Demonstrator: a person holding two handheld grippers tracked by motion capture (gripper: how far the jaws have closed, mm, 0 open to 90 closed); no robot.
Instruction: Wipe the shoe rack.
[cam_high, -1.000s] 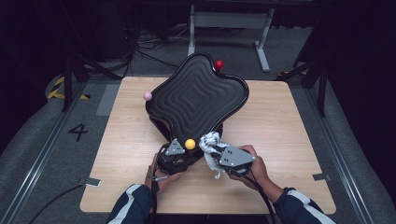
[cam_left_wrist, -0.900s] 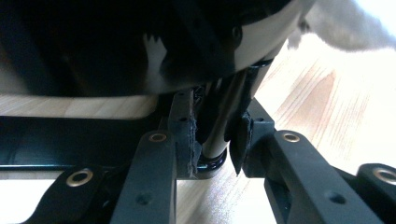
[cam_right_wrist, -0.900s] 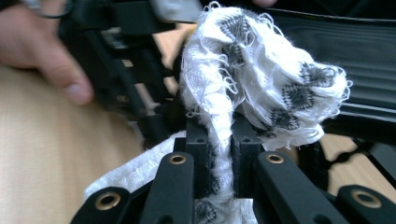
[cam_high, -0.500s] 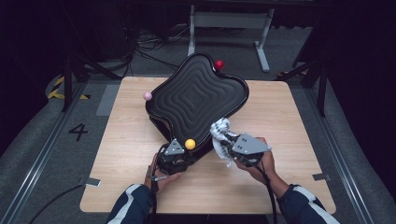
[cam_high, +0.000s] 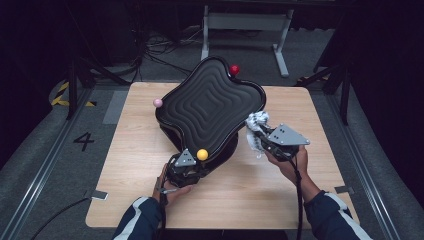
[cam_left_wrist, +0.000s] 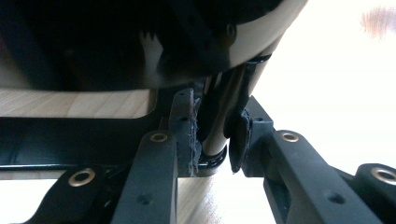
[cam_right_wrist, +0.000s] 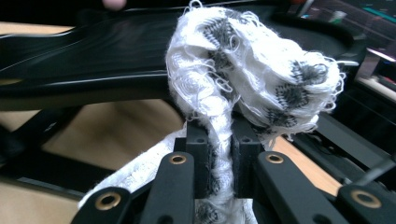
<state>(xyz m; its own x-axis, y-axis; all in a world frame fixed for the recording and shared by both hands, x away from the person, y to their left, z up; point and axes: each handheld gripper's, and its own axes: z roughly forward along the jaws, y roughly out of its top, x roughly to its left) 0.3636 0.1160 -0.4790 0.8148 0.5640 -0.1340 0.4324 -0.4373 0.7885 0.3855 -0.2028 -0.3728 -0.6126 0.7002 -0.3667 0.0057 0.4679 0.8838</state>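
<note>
Light wooden tabletop (cam_high: 150, 170) on a dark floor, with a black wavy-edged ribbed tray (cam_high: 210, 107) raised on a black frame at the table's centre; a red ball (cam_high: 234, 69) at the tray's 12 o'clock rim, a pink ball (cam_high: 158, 103) at 9 o'clock, a yellow ball (cam_high: 202, 154) at 6 o'clock. Left gripper (cam_high: 184, 167) sits at the tray's 6 o'clock edge beside the yellow ball; left gripper view shows what the high view hides: its jaws pinched on a thin black post (cam_left_wrist: 215, 135) under the tray. Right gripper (cam_high: 260, 140) at the tray's 4 o'clock, off the table, jaws clamped on a crumpled white cloth with dark grey patches (cam_high: 256, 125); cloth is just beside the tray rim. Right gripper view shows the cloth (cam_right_wrist: 243, 79) bunched above the jaws, a strip squeezed between the pads (cam_right_wrist: 198, 154), frayed loops visible, tray behind.
</note>
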